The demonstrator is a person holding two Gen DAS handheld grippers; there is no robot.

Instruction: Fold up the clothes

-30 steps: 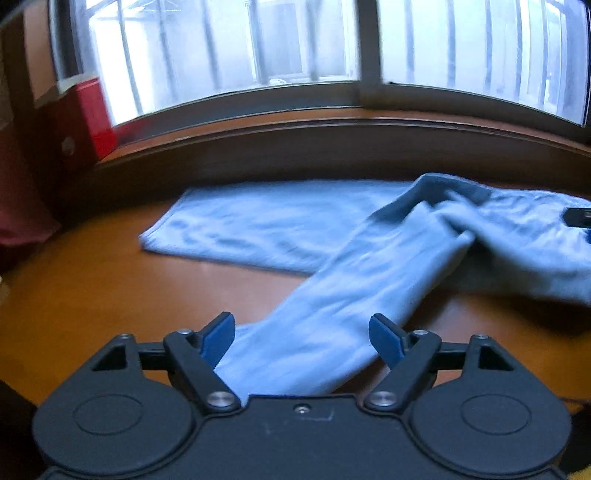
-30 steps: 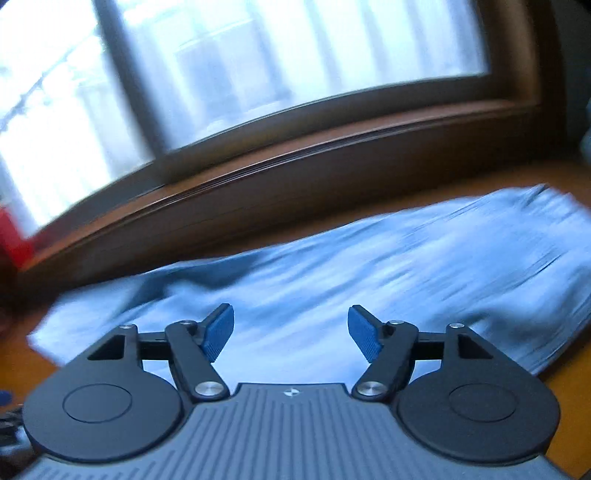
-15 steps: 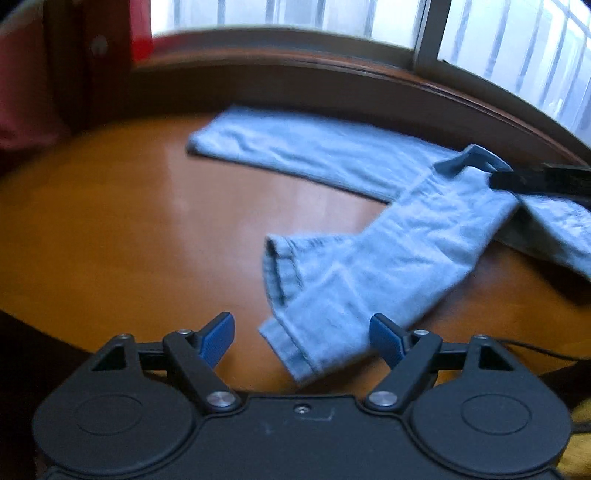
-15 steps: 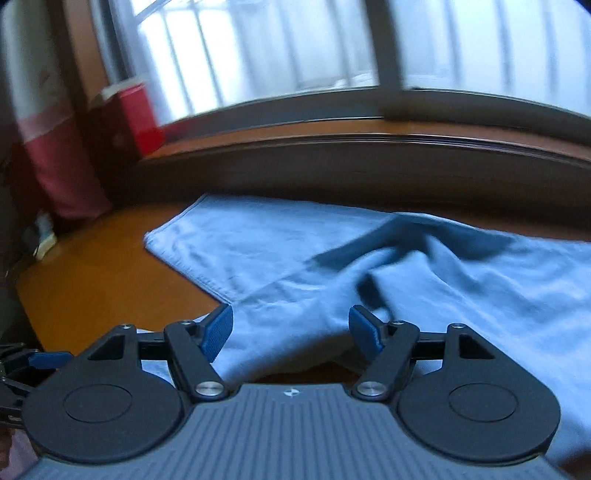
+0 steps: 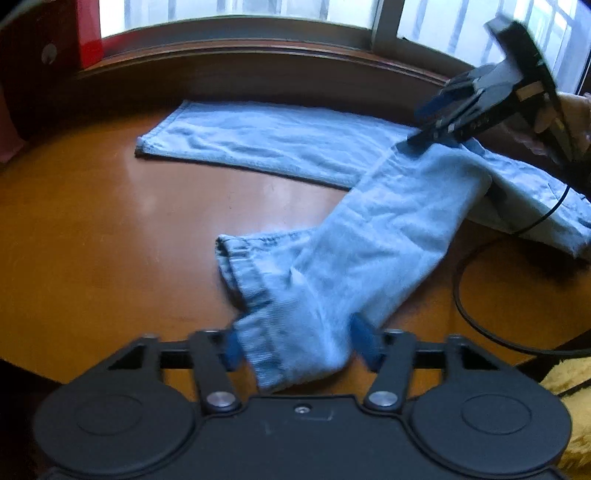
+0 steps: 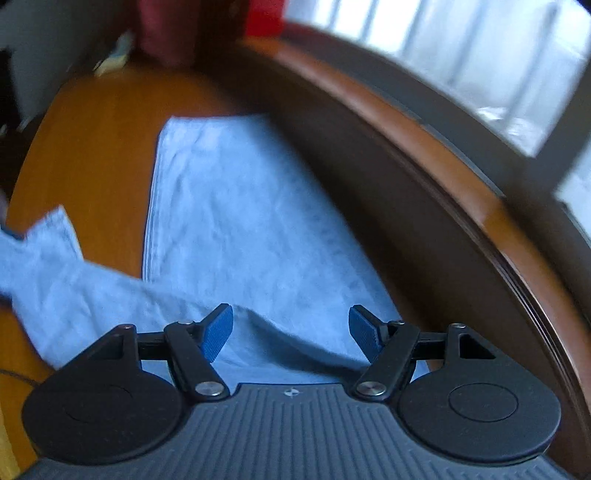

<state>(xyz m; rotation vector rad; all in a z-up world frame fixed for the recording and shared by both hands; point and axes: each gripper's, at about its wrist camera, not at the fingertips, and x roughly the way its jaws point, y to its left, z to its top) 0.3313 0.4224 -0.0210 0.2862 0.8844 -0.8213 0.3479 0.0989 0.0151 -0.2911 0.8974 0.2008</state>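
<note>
Light blue jeans (image 5: 369, 221) lie on the round wooden table (image 5: 92, 240). One leg (image 5: 266, 140) lies flat along the window side. The other leg runs toward me, its cuff end (image 5: 295, 343) between the open jaws of my left gripper (image 5: 297, 343). My right gripper (image 6: 291, 330) is open above the crotch fold of the jeans (image 6: 236, 236). It also shows in the left wrist view (image 5: 443, 122) at the upper right, over the jeans.
A dark wooden window sill (image 5: 258, 55) curves behind the table. A red box (image 5: 88, 33) stands at the far left. A black cable (image 5: 480, 325) loops on the table at the right. Yellow fabric (image 5: 569, 398) lies at the lower right.
My left gripper has moved closer to the near leg, so the cuff now lies between its jaws. My right gripper has swung to look along the far leg.
</note>
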